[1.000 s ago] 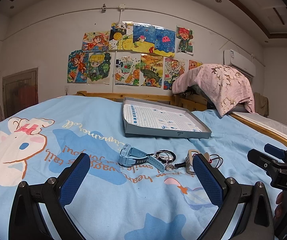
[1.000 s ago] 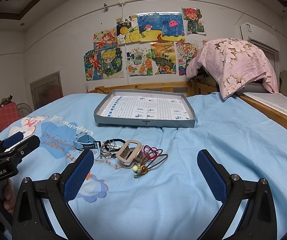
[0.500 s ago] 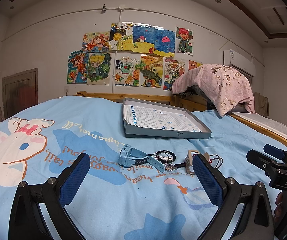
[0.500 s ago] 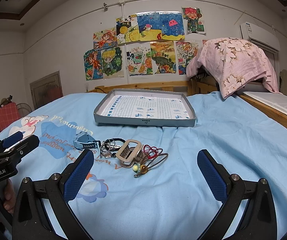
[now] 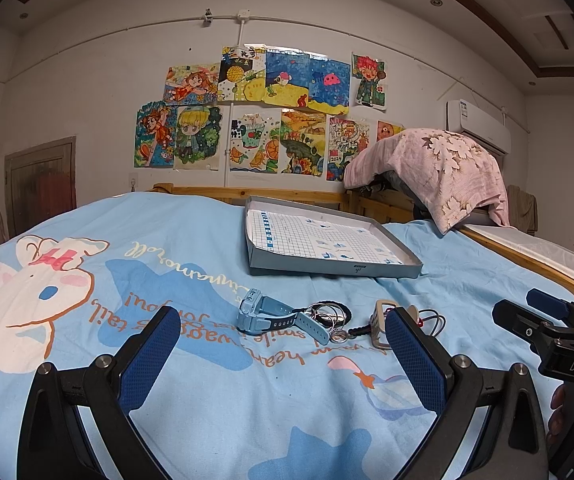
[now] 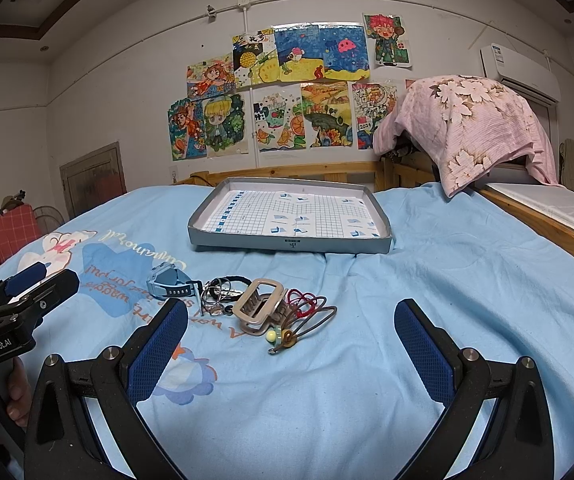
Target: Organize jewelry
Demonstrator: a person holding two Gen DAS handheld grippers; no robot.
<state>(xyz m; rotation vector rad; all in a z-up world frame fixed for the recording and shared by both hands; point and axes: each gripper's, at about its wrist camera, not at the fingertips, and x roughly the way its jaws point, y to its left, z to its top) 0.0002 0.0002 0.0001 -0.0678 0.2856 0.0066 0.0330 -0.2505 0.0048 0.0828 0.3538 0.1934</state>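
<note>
Two grippers hover low over a light-blue bedsheet (image 6: pixel 447 280), both spread wide with nothing between the pads. Left gripper (image 5: pixel 283 356) sits just short of the jewelry pile; right gripper (image 6: pixel 291 344) faces the same pile from the other side. Pile items: blue watch (image 6: pixel 167 282), tangle of metal rings (image 6: pixel 217 296), beige hair claw (image 6: pixel 259 308), red cord (image 6: pixel 305 300), beaded cord bracelet (image 6: pixel 287 334), all touching or overlapping. Grey tray (image 6: pixel 287 245) with grid-paper lining lies beyond the pile, apart from it, holding no jewelry. Drawings (image 6: pixel 287 88) cover the wall behind.
</note>
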